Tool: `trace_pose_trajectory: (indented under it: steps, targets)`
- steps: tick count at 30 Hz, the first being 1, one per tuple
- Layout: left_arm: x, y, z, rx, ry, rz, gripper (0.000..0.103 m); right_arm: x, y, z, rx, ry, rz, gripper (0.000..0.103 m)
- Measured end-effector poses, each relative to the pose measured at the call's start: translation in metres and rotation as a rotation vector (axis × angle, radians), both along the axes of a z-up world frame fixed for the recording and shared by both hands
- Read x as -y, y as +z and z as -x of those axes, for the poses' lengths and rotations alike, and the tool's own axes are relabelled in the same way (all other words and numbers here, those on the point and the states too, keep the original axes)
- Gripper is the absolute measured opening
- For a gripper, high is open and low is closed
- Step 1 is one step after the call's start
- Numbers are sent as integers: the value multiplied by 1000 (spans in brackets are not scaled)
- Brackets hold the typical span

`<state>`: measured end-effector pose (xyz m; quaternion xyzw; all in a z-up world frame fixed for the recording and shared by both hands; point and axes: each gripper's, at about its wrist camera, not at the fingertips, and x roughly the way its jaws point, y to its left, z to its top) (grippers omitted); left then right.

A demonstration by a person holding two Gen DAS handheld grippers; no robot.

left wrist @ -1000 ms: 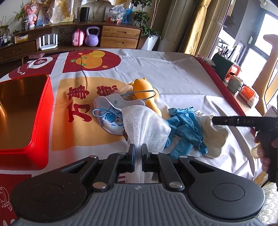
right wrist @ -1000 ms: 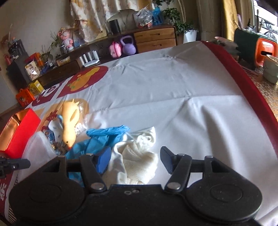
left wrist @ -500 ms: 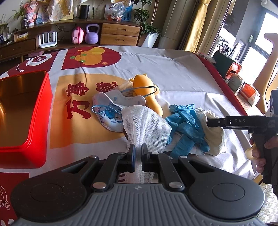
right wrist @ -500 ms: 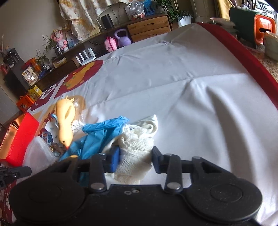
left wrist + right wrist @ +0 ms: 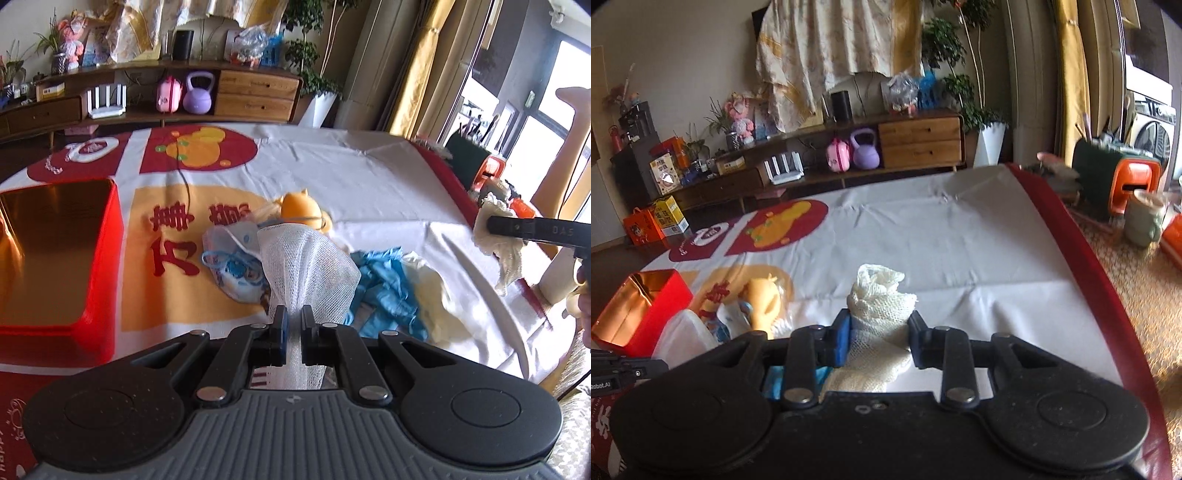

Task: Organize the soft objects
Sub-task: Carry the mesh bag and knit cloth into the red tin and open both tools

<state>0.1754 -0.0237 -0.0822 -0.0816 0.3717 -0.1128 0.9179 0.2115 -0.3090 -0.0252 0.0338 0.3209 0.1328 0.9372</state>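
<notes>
My left gripper (image 5: pixel 293 325) is shut on a white mesh cloth (image 5: pixel 306 266) and holds it over the pile. The pile on the table holds a printed face mask (image 5: pixel 229 258), an orange soft toy (image 5: pixel 299 208), blue gloves (image 5: pixel 384 288) and a pale yellow glove (image 5: pixel 439 295). My right gripper (image 5: pixel 879 332) is shut on a cream knitted cloth (image 5: pixel 879 295) and holds it lifted above the table; it also shows at the right of the left wrist view (image 5: pixel 498 243). An open red box (image 5: pixel 55 258) with a gold inside stands at the left.
The table has a white and red printed cover (image 5: pixel 351 177); its red edge (image 5: pixel 1082 266) runs along the right. A wooden sideboard (image 5: pixel 255 92) with a purple kettlebell (image 5: pixel 199 94) stands behind. Orange stools and pots are on the floor at the right (image 5: pixel 1134 184).
My right gripper closed on the cream cloth and lifted it up and away from the pile to the right. My left gripper still holds the mesh cloth in much the same place.
</notes>
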Motion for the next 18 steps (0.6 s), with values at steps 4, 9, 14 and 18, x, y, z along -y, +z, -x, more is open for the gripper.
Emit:
trace_pose_trajectory:
  steps: [4,9,14,18]
  targets:
    - [-8,19,6,31,13,13,6,-16,18,8,10,44,0,31]
    - [-24,40,14,54,52,6,6,-56,36,16,12,136,12,32]
    - [-45,56,22,70,97,-11,6,-103,51,17,13,231,2,32]
    - [-69,65,26,74,142,-16,6,-145,59,14,10,306,4,32]
